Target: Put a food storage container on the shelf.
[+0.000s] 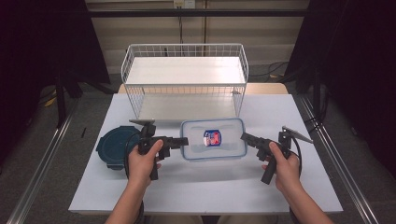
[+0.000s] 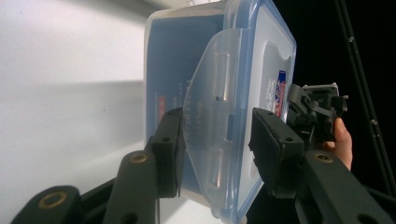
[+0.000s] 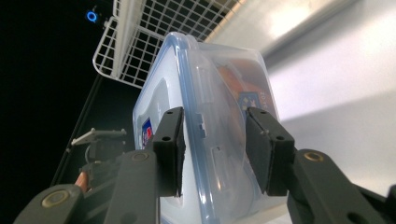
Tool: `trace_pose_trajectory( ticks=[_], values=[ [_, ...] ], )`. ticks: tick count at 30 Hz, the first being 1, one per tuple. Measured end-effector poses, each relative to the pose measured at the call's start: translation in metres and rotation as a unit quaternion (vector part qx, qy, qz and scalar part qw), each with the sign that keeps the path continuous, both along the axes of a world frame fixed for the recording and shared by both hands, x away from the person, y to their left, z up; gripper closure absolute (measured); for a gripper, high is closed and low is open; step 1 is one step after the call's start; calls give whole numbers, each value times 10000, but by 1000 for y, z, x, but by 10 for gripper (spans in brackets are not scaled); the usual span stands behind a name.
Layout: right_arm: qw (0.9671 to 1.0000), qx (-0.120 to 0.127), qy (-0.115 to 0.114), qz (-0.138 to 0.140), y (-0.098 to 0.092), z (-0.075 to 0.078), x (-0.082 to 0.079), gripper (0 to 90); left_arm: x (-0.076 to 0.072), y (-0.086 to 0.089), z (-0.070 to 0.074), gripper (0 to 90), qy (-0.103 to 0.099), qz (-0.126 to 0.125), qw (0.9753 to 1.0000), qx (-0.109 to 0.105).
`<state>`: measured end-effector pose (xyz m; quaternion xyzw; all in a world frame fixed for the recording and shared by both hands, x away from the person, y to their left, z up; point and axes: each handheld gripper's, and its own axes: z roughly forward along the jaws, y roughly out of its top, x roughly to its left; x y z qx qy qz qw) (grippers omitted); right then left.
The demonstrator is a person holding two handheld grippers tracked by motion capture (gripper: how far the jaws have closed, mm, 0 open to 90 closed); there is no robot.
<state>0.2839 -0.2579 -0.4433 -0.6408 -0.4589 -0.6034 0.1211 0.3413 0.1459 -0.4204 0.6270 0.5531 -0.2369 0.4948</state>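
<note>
The clear plastic container [image 1: 213,138] with its blue-rimmed lid sits on the white table [image 1: 201,182], directly between my two tongs. My left gripper [image 1: 185,141] reaches its near short end, and in the left gripper view [image 2: 215,144] the jaws stand wide on either side of the lid's side latch flap [image 2: 215,116], one pad just beside it, the other a little apart. My right gripper [image 1: 243,136] meets the opposite short end; in the right gripper view [image 3: 214,151] its jaws are likewise spread, straddling that end's latch without closing on it. A small red and blue label [image 1: 212,138] lies at the container's middle. Beyond the tongs stands a white wire basket [image 1: 184,79]. A dark round lid [image 1: 112,147] lies just outside my left hand [image 1: 142,163].
</note>
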Motion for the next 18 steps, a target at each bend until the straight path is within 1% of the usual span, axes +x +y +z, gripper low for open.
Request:
trace_pose_trajectory(
  ticks=[2, 3, 5, 6, 9, 14, 18],
  values=[
    [10000, -9, -50, -18, 2, 7, 3, 589, 1, 2, 4, 561, -1, -5, 10000, -54],
    [9999, -49, -113, -26, 3, 9, 4, 589, 0, 2, 8, 561, -2, 36, 10000, -73],
    [9999, -50, -123, -12, 5, 18, 6, 589, 1, 5, 14, 561, -51, 37, 9999, -99],
    [9998, -64, -163, -25, 6, 22, 7, 589, 2, 5, 17, 561, -68, 49, 9999, -97],
    [9998, -61, -191, -9, 9, 31, 11, 590, 5, 8, 27, 560, -124, 81, 9998, -92],
    [9995, 7, -298, -52, 16, 45, 21, 589, 11, 14, 44, 561, -233, 135, 9996, -66],
    [9992, 31, -401, -83, 21, 55, 30, 590, 16, 19, 55, 563, -300, 198, 9993, -131]
  ],
)
